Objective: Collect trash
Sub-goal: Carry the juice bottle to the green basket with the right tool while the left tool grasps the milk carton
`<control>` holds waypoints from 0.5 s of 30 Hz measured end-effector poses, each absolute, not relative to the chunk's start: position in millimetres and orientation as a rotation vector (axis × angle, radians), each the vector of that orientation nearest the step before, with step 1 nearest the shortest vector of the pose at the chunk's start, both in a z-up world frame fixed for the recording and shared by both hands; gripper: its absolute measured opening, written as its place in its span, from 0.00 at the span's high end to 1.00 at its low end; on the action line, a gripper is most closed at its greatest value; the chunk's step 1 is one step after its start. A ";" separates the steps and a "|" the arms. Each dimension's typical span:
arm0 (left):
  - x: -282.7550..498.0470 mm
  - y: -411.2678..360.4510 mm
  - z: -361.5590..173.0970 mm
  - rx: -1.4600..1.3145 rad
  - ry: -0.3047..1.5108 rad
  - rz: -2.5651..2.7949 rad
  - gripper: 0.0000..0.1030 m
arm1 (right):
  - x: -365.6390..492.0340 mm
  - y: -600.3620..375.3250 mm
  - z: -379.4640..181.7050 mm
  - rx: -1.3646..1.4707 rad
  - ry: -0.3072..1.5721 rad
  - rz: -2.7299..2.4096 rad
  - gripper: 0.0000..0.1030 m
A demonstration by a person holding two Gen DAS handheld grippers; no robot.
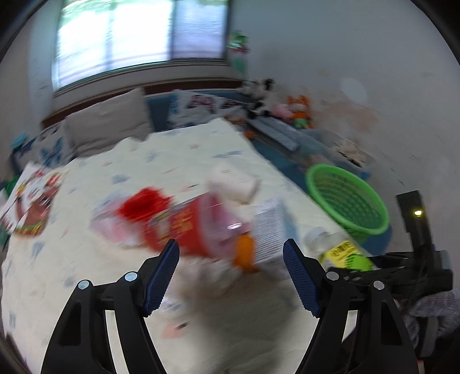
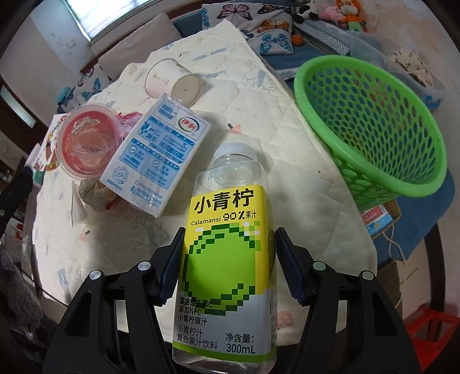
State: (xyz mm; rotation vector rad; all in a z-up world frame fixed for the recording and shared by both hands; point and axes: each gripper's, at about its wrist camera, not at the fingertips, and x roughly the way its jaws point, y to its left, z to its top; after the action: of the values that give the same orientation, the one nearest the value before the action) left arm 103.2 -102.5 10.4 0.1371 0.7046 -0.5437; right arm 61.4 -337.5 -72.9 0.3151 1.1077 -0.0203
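Note:
An empty clear juice bottle (image 2: 227,253) with a yellow-green label lies between my right gripper's (image 2: 228,241) fingers, which press its sides. It also shows in the left wrist view (image 1: 342,253). My left gripper (image 1: 231,253) is open and empty above the trash pile; that view is blurred. On the quilted cloth lie a blue-white milk carton (image 2: 156,155), a red plastic cup (image 2: 86,143), a white paper cup (image 2: 172,80) and crumpled paper (image 2: 96,195). The red cup (image 1: 187,227) and carton (image 1: 270,230) lie just ahead of the left fingers.
A green perforated basket (image 2: 373,126) stands at the right past the table edge, also in the left wrist view (image 1: 348,198). Butterfly cushions (image 2: 270,31) and soft toys (image 2: 348,11) lie on the bench behind. A picture sheet (image 1: 31,201) lies at the left.

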 end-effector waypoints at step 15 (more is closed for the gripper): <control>140.8 -186.8 -20.6 0.297 0.821 -0.631 0.35 | 55.4 -350.5 -86.0 0.318 1.088 0.039 0.39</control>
State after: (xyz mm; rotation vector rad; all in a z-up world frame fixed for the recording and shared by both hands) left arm 140.8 -186.8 -20.6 0.2969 0.8210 -0.6309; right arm 55.4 -350.5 -86.0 0.3176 1.0877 0.0386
